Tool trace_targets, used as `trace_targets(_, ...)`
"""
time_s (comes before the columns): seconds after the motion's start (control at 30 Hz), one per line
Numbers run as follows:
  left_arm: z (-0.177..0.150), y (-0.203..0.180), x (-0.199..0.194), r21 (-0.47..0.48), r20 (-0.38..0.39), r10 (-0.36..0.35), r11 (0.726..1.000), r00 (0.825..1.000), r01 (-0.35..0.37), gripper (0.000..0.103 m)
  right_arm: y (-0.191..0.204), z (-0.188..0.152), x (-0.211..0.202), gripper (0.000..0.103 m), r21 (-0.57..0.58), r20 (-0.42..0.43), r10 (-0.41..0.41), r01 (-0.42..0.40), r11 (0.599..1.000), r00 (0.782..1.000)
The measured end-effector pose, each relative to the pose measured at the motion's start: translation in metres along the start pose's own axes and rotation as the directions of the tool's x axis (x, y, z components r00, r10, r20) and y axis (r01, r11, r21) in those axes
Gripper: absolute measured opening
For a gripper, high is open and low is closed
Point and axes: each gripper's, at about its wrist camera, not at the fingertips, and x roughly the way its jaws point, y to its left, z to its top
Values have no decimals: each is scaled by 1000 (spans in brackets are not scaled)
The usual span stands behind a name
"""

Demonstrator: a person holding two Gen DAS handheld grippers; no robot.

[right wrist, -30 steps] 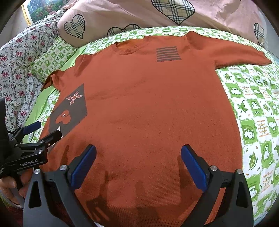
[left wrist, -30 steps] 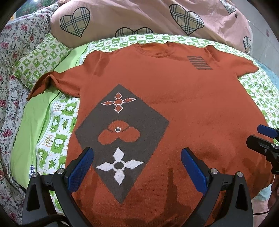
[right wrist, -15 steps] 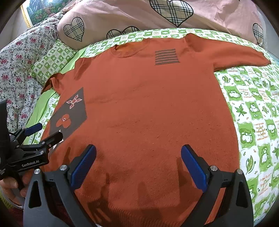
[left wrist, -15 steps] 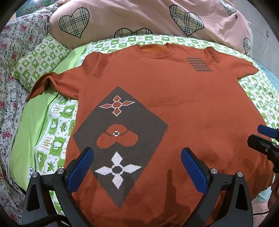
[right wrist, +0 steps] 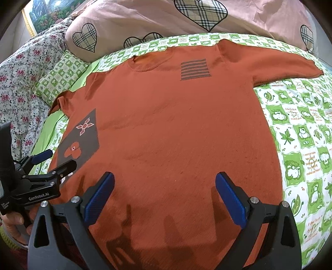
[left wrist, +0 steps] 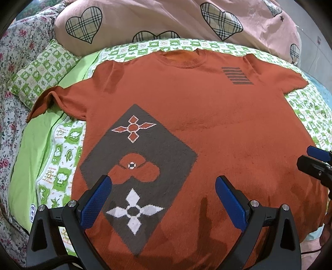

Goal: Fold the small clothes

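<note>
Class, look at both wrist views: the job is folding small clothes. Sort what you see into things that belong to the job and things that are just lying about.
Belongs to the job:
orange sweater, spread flat, not yet folded
left gripper, open above its hem
right gripper, open above its hem

Just lying about:
pink heart quilt
green checked pillow
green checked sheet
floral cover
</note>
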Motion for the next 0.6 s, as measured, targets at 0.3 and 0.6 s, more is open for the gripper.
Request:
trace_targets(0.3, 23, 2, 18, -8, -11, -20, 1000, 1000, 20, 100, -48, 26, -2, 98, 94, 30, -16, 13, 996, 999)
trace_targets(0.6, 68, 14, 36, -65, 40, -21, 998, 999, 24, 100, -133, 64, -17, 98, 216, 120, -90, 62, 974, 989)
